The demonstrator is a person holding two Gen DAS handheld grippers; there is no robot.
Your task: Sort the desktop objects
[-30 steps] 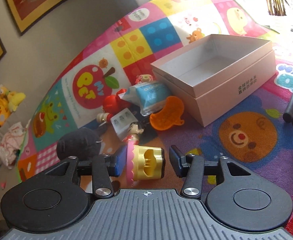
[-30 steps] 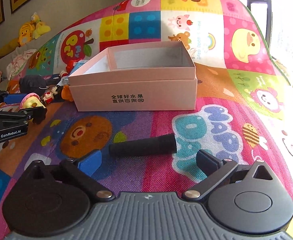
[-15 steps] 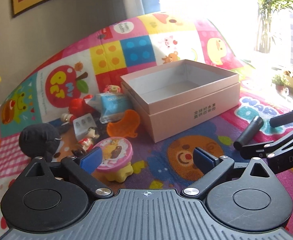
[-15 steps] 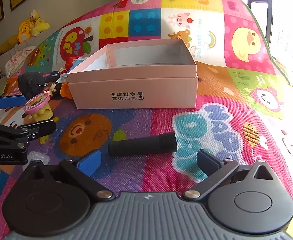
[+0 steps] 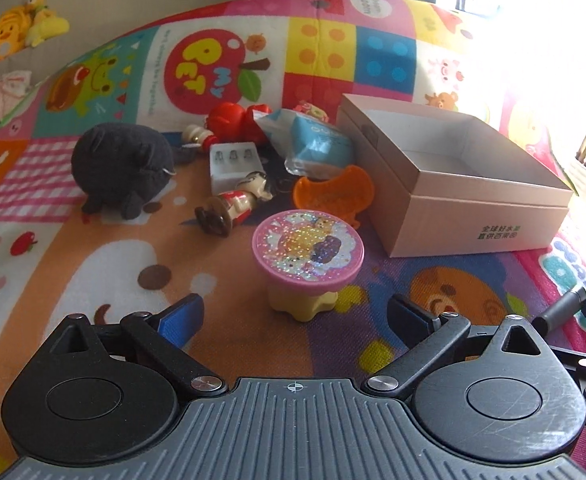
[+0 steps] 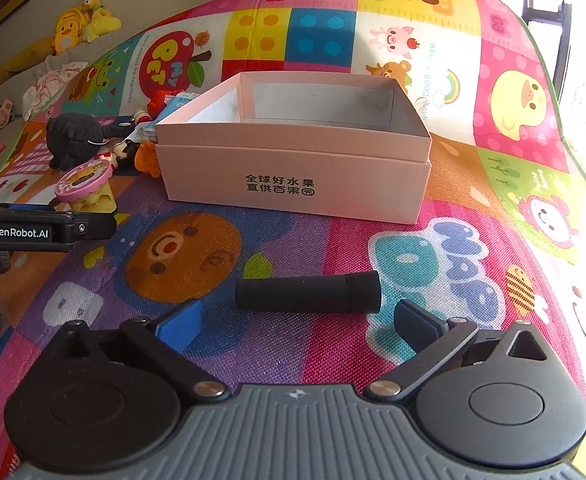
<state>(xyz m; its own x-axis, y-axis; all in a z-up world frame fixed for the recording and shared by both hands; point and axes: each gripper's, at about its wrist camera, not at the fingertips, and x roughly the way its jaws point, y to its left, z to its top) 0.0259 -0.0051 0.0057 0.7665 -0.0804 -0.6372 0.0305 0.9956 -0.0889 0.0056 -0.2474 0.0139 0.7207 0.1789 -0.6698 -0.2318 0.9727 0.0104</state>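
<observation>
A pink glitter-topped toy on a yellow base (image 5: pixel 308 258) stands upright on the colourful play mat, just ahead of my left gripper (image 5: pixel 295 316), whose jaws stand wide open and apart from it. The same toy (image 6: pixel 85 186) shows at the left of the right wrist view. An open pink cardboard box (image 5: pixel 481 216) (image 6: pixel 293 160) sits empty on the mat. A black cylinder (image 6: pixel 308 293) lies just beyond my right gripper (image 6: pixel 297 322), which is open with nothing between its fingers.
Left of the box lie a black plush (image 5: pixel 123 168), a small doll figure (image 5: pixel 239 202), an orange plastic piece (image 5: pixel 333 194), a white case (image 5: pixel 233 162), a blue packet (image 5: pixel 317 142) and a red toy (image 5: pixel 229 118). Yellow plush toys (image 6: pixel 77 26) rest past the mat's far left edge.
My left gripper opened and let go of the pink-topped toy, which went from lying sideways between the fingers to standing upright on the mat. The left view rolled and shifted; the right gripper stayed put.
</observation>
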